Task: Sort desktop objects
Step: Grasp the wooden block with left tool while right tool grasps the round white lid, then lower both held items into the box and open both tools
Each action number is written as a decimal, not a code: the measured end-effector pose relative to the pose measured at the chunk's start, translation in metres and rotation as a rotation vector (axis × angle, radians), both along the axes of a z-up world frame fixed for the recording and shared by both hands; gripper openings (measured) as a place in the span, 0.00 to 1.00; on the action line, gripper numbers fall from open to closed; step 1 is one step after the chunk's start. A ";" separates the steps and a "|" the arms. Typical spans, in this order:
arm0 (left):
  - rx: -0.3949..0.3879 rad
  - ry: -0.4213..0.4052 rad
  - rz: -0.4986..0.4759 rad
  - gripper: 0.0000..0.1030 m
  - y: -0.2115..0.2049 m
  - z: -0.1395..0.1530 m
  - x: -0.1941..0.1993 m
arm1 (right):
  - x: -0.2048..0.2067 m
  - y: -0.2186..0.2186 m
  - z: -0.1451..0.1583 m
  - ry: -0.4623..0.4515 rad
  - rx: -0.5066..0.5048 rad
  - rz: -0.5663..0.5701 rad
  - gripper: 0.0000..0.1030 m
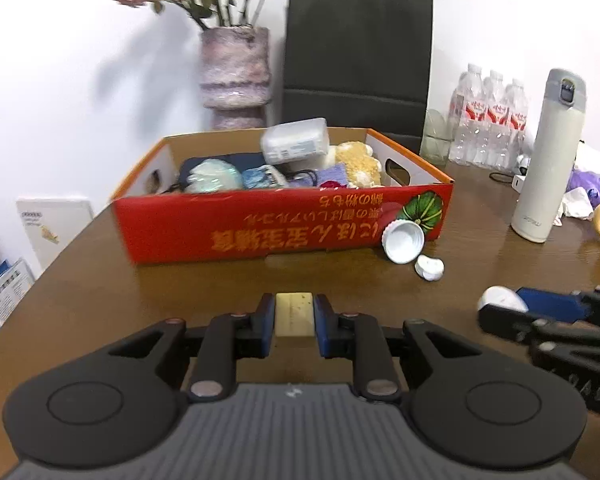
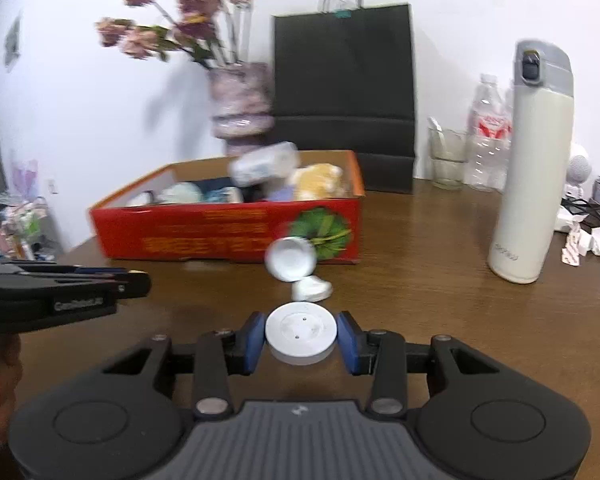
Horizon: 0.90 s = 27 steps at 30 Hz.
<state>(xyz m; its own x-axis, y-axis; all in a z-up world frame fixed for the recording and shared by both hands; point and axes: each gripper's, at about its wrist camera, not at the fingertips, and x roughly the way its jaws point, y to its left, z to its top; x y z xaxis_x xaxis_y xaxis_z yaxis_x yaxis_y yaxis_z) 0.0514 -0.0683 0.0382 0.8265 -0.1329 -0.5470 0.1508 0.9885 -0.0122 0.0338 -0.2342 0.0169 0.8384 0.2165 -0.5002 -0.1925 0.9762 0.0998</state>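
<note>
Though blurred, one tongs' side (image 2: pixel 80 304) reads "CoreRobot" — roughly.

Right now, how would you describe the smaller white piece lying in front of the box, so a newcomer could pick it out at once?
Find the red cardboard box on the brown table, then its corner with the green pumpkin picture. A big white lid leans against that corner. The small white cap lies on the table just right of the lid, far smaller and lying low.
</note>
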 end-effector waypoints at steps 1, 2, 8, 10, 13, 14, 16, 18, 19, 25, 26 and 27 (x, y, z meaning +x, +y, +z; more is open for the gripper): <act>-0.004 -0.003 0.008 0.21 0.002 0.002 -0.009 | -0.008 0.005 0.000 -0.002 0.011 0.012 0.37; -0.003 -0.009 0.018 0.21 0.004 0.004 -0.019 | -0.015 0.010 0.000 -0.005 0.014 0.026 0.37; -0.002 -0.098 0.070 0.21 0.016 0.019 -0.069 | -0.056 0.032 0.014 -0.086 0.017 0.061 0.37; -0.032 -0.113 0.076 0.21 0.019 0.022 -0.083 | -0.069 0.032 0.022 -0.144 0.050 0.068 0.37; -0.060 -0.165 0.072 0.21 0.019 0.023 -0.105 | -0.088 0.036 0.034 -0.247 0.071 0.067 0.37; -0.059 -0.182 0.074 0.21 0.018 0.023 -0.112 | -0.095 0.037 0.038 -0.280 0.073 0.061 0.37; -0.059 -0.211 0.083 0.21 0.017 0.025 -0.124 | -0.106 0.037 0.044 -0.327 0.079 0.052 0.37; -0.048 -0.240 0.096 0.21 0.016 0.027 -0.134 | -0.112 0.035 0.048 -0.348 0.085 0.046 0.37; -0.048 -0.252 0.099 0.21 0.017 0.028 -0.138 | -0.114 0.035 0.049 -0.348 0.080 0.046 0.37; -0.035 -0.288 0.107 0.21 0.017 0.034 -0.148 | -0.122 0.033 0.049 -0.348 0.074 0.033 0.37; -0.033 -0.292 0.107 0.21 0.017 0.034 -0.149 | -0.123 0.032 0.049 -0.351 0.074 0.031 0.37; -0.031 -0.288 0.102 0.21 0.017 0.034 -0.147 | -0.123 0.031 0.048 -0.354 0.075 0.028 0.37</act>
<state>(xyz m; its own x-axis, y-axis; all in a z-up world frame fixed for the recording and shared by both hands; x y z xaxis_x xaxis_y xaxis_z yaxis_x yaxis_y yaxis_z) -0.0957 -0.0511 0.0720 0.9569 -0.0544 -0.2851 0.0527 0.9985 -0.0135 -0.0889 -0.2032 0.0651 0.9501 0.2668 -0.1615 -0.2544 0.9626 0.0933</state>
